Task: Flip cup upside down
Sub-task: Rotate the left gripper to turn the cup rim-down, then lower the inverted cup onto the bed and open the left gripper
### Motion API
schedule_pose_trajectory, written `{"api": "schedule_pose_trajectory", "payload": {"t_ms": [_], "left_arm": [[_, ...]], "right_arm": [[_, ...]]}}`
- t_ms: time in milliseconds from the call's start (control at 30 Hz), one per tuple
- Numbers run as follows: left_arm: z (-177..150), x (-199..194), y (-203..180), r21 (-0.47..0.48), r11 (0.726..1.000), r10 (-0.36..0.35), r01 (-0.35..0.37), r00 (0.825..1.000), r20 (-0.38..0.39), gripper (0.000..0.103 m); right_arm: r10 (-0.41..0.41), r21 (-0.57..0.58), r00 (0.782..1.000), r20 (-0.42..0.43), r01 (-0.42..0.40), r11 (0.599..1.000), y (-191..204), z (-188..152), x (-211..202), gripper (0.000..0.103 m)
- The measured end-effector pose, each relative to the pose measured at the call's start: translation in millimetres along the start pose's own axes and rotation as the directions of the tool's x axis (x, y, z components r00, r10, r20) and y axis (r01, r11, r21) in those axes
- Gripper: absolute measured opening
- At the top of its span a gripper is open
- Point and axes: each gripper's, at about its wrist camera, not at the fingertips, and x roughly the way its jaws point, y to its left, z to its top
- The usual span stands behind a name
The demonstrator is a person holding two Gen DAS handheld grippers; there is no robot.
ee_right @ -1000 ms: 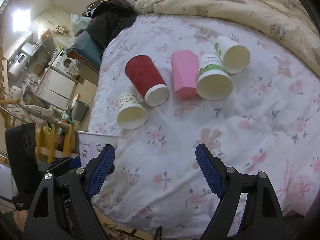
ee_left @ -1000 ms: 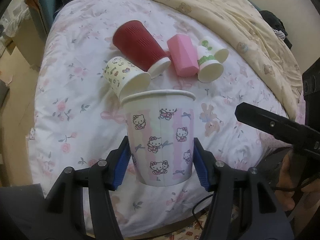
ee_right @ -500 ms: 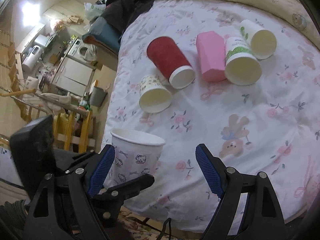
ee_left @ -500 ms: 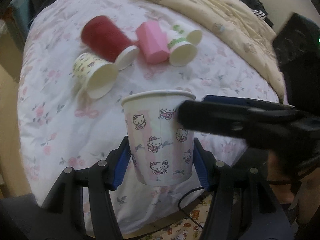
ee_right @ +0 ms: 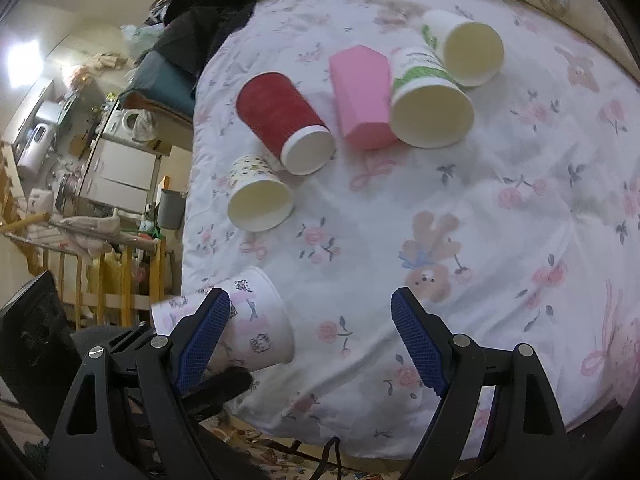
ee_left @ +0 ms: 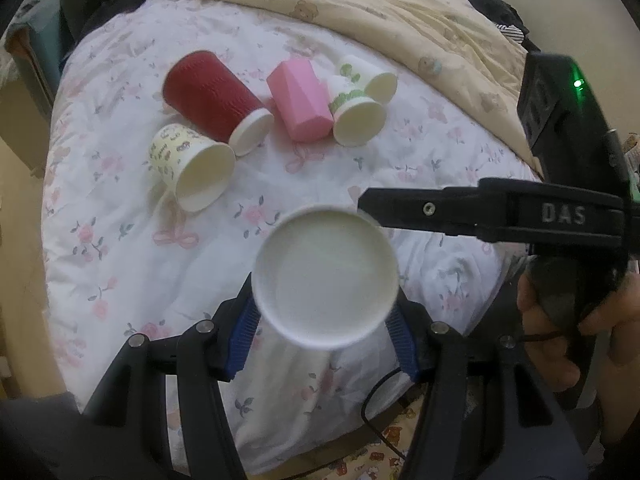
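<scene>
Left gripper (ee_left: 323,334): fingers (ee_left: 241,330) clenched on the Hello Kitty cup (ee_left: 325,277), one blue pad pressed to each side of the wall. Cup held above the near edge of the bed (ee_left: 120,264), tipped over so that the open mouth faces forward along the fingers, white interior fully exposed in the left wrist view; in the right wrist view, the same cup (ee_right: 260,322) seen from the side at lower left, lying near horizontal, printed wall up, partly hidden behind the right gripper's left finger. Right gripper (ee_right: 316,336): fingers (ee_right: 418,342) released and spread wide, grasping nothing, floral sheet visible between them. In the left wrist view, one black finger of the right gripper (ee_left: 460,214) crossing from the right, tip just beside the cup rim; contact not determinable. Farther up the bed, five items lying on their sides: small yellow patterned cup (ee_left: 188,168) nearest, mouth toward the cameras; red ribbed cup (ee_left: 214,98) just behind and touching it; pink faceted container (ee_left: 300,100); green-printed cup (ee_left: 352,116) against the pink container; second white cup (ee_left: 372,78) behind that. Beyond, cream quilt (ee_left: 360,4) bunched along the far side.
</scene>
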Motion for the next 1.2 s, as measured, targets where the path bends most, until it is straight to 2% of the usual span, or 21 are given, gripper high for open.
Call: {"api": "schedule_pose_trajectory", "payload": {"t_ms": [167, 300, 367, 433, 633, 700, 833, 1067, 1200], "left_arm": [[2, -3, 1, 0.006, 1.0, 0.003, -0.003, 1.0, 0.023, 0.053], [6, -1, 9, -0.014, 0.998, 0.055, -0.054, 0.998, 0.021, 0.053], [12, 4, 16, -0.045, 0.995, 0.083, -0.083, 0.997, -0.004, 0.053], [26, 15, 24, -0.09, 0.989, 0.117, -0.12, 0.992, -0.04, 0.053], [57, 57, 21, -0.179, 0.976, 0.111, -0.125, 0.99, -0.089, 0.053], [64, 74, 21, -0.207, 0.971, 0.097, -0.118, 0.99, -0.106, 0.053], [70, 108, 21, -0.248, 0.958, 0.106, -0.143, 0.982, -0.158, 0.053], [74, 127, 15, -0.202, 0.958, 0.169, -0.202, 0.971, -0.169, 0.053], [72, 127, 13, -0.208, 0.958, 0.162, -0.196, 0.972, -0.169, 0.056]], "right_arm": [[0.01, 0.024, 1.0, -0.004, -0.01, 1.0, -6, 1, -1, 0.085], [-0.001, 0.025, 0.999, 0.037, 0.0, 1.0, -5, 3, -12, 0.085], [-0.052, 0.027, 0.993, 0.104, 0.049, 0.998, -8, 3, -28, 0.085], [-0.119, 0.065, 0.976, 0.181, 0.109, 0.992, -19, 3, -49, 0.086], [-0.199, 0.188, 0.953, 0.226, 0.158, 0.969, -55, 0, -75, 0.086], [-0.186, 0.228, 0.957, 0.222, 0.134, 0.964, -64, 0, -78, 0.086], [-0.075, 0.306, 0.976, 0.202, 0.01, 0.952, -81, 0, -76, 0.086], [-0.069, 0.29, 0.979, 0.192, 0.01, 0.957, -77, 2, -76, 0.086], [-0.066, 0.291, 0.982, 0.176, 0.012, 0.957, -78, 1, -73, 0.086]]}}
